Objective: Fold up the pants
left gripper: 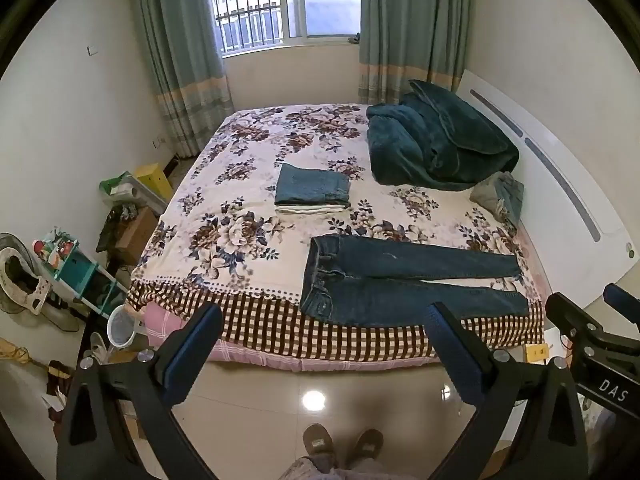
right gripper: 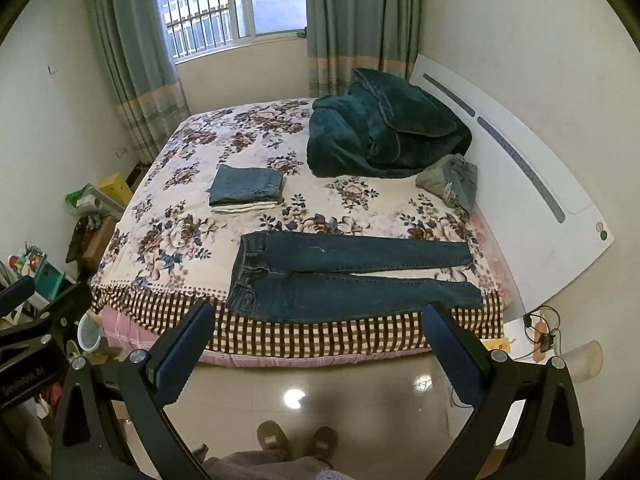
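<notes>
Dark blue jeans (left gripper: pixel 400 280) lie flat near the front edge of the floral bed (left gripper: pixel 248 160), waist to the left, both legs stretched right and slightly apart. They also show in the right wrist view (right gripper: pixel 344 272). My left gripper (left gripper: pixel 324 316) is open and empty, held back from the bed above the floor. My right gripper (right gripper: pixel 318 314) is open and empty too, also short of the bed edge. The right gripper's body shows at the right edge of the left wrist view (left gripper: pixel 592 332).
A folded stack of jeans and light cloth (left gripper: pixel 312 190) sits mid-bed. A teal blanket heap (left gripper: pixel 436 144) and a crumpled grey garment (left gripper: pixel 498 198) lie by the white headboard (left gripper: pixel 560 184). Shelves and clutter (left gripper: pixel 68 268) stand left; a nightstand with cables (right gripper: pixel 540 332) stands right.
</notes>
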